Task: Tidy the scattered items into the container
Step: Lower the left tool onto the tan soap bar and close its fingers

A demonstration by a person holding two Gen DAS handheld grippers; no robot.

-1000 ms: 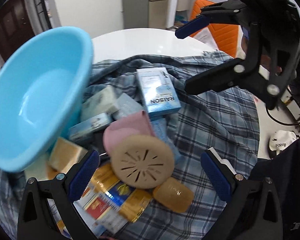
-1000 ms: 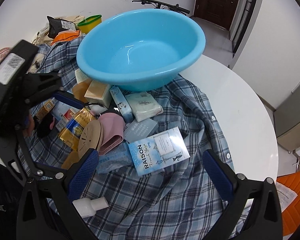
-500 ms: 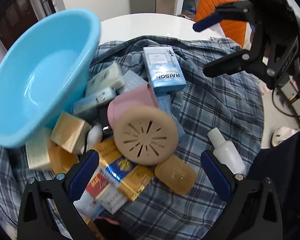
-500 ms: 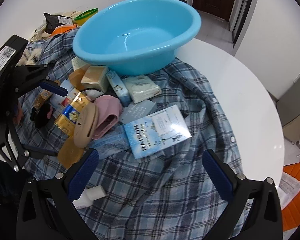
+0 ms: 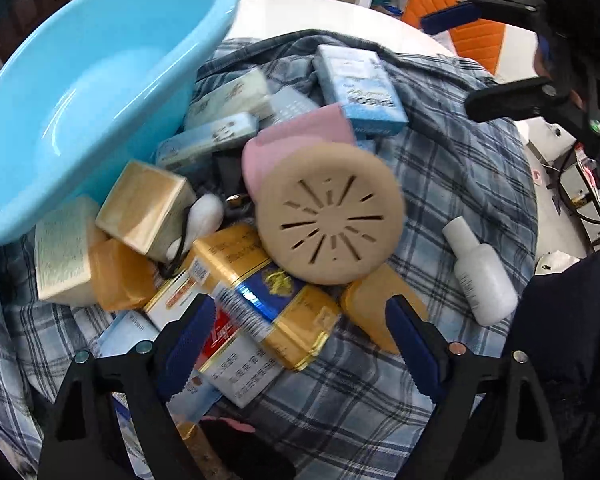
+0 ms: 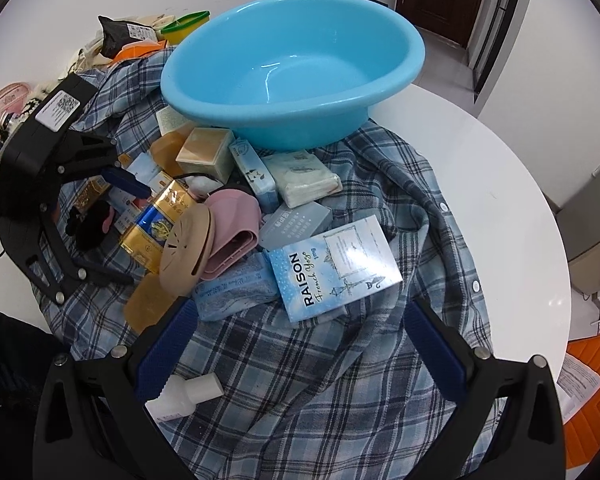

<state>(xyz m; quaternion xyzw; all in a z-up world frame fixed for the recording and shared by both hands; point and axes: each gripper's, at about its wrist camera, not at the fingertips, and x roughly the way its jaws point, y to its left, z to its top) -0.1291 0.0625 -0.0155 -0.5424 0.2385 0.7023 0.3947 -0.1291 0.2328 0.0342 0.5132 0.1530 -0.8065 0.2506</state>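
White round table w/ a plaid shirt spread over it; door and wall behind, orange chair past the far edge.

Left gripper hangs low over the near side of the pile, tilted down, fingers spread wide w/ nothing between them, straddling the gold and blue packet. From the right wrist view it sits at the left of the pile, jaws apart. Right gripper is held higher and back over bare shirt, fingers also wide apart, empty; in the left view it shows top right, well clear of the pile.

Blue basin sits at the far end of the shirt, mouth up, its long axis running across the right wrist view, rim overhanging the nearest boxes. Items heaped just in front of it: tan slotted disc leaning on the pink holder, gold box, amber soap bar touching the disc's lower edge, RAISON box lying flat w/ its long axis pointing roughly toward the basin. White bottle lies on its side apart from the heap, cap toward the pile.

Vs 1 s ago: left gripper has dropped closer, disc and packet fill more of its view; bottle now fully visible there. Right gripper pulled back slightly. Items themselves haven't shifted.
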